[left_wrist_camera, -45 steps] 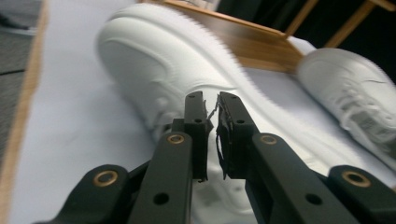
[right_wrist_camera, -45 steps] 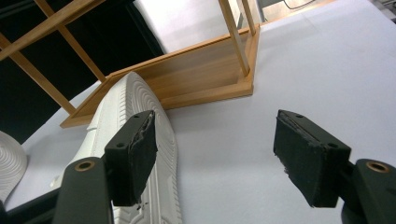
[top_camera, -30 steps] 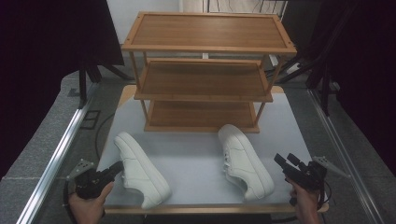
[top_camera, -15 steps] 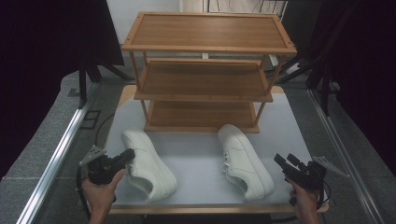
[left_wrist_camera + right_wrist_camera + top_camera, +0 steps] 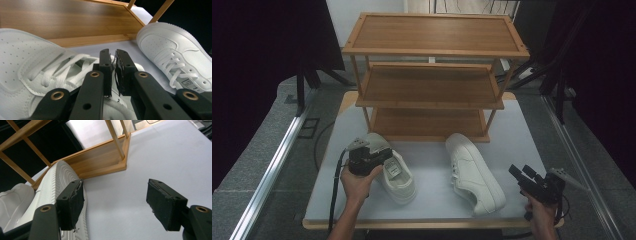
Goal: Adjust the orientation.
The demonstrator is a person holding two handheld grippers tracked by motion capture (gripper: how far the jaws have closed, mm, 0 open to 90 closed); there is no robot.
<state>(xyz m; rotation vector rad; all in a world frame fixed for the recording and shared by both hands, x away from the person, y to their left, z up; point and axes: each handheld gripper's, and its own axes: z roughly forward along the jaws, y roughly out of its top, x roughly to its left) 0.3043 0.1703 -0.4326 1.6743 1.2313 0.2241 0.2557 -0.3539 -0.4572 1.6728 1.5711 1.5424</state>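
A pale grey surface (image 5: 522, 130) sits in a dark room, with black curtains on both sides and grey floor around it. At the far edge of the surface stands a three-tier wooden shoe rack (image 5: 432, 75), its shelves bare.

Two white lace-up sneakers lie on the surface in front of the rack. The left sneaker (image 5: 397, 172) is near the left edge, its toe pointing toward the near edge. The right sneaker (image 5: 474, 172) lies near the middle, just in front of the rack's lowest shelf, toe also toward the near edge. The two shoes are apart, with bare surface between them.

The left gripper (image 5: 384, 156), held in the person's left hand (image 5: 357, 182), rests over the heel end of the left sneaker. In the left gripper view, its jaws are nearly together, pinching the shoe's tongue or collar just behind the laces (image 5: 62, 67).

The right gripper (image 5: 520, 174), held in the right hand (image 5: 539, 210), hovers near the near right corner of the surface, beside the right sneaker's toe. Its jaws are spread wide and hold nothing.
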